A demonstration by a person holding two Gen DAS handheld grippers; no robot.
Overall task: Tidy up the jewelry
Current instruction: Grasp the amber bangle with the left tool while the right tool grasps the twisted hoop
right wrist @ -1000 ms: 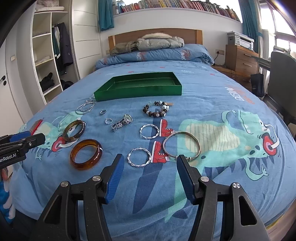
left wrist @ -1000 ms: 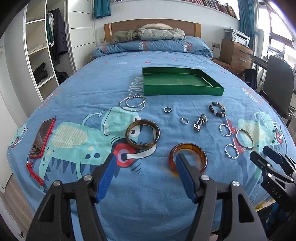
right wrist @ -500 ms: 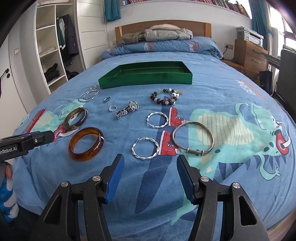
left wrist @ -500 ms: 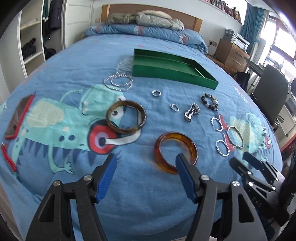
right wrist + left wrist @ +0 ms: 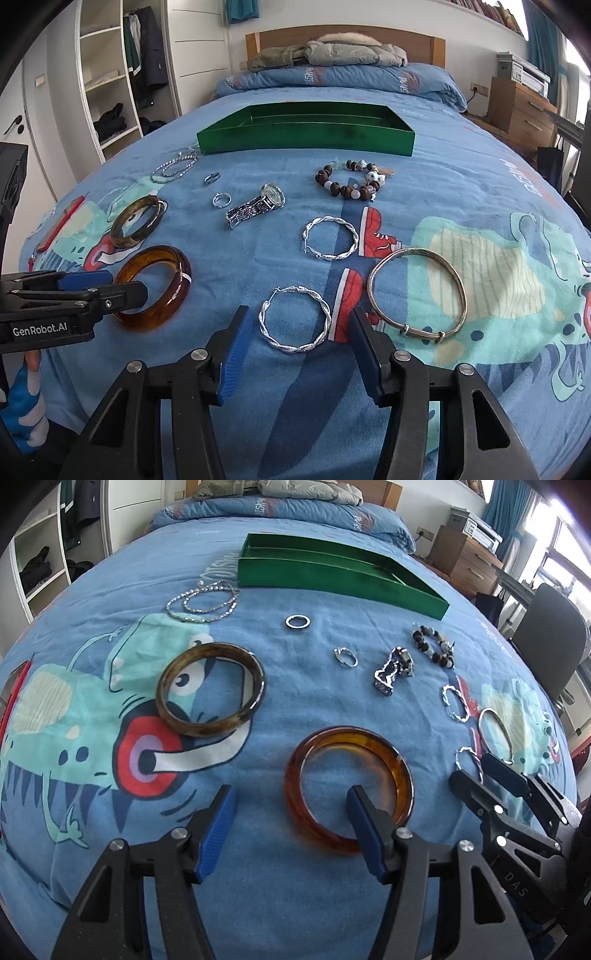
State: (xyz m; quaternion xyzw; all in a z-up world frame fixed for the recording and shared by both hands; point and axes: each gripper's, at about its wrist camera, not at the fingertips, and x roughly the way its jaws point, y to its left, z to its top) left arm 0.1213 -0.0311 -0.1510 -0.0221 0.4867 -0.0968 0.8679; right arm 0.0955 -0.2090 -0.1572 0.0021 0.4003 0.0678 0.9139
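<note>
Where your left gripper (image 5: 290,805) hangs low, its right finger hides part of the orange bangle (image 5: 347,786). Its jaws have just been closing a little but stand open, with one finger inside the bangle's ring and one outside. You cannot tell if they touch it. Your right gripper (image 5: 297,338) has also been closing, yet it is open around a twisted silver hoop (image 5: 294,319), not pressing it. Far back on the blue bedcover (image 5: 461,177), the green tray (image 5: 306,138) looks bare inside, though its front wall hides some floor.
</note>
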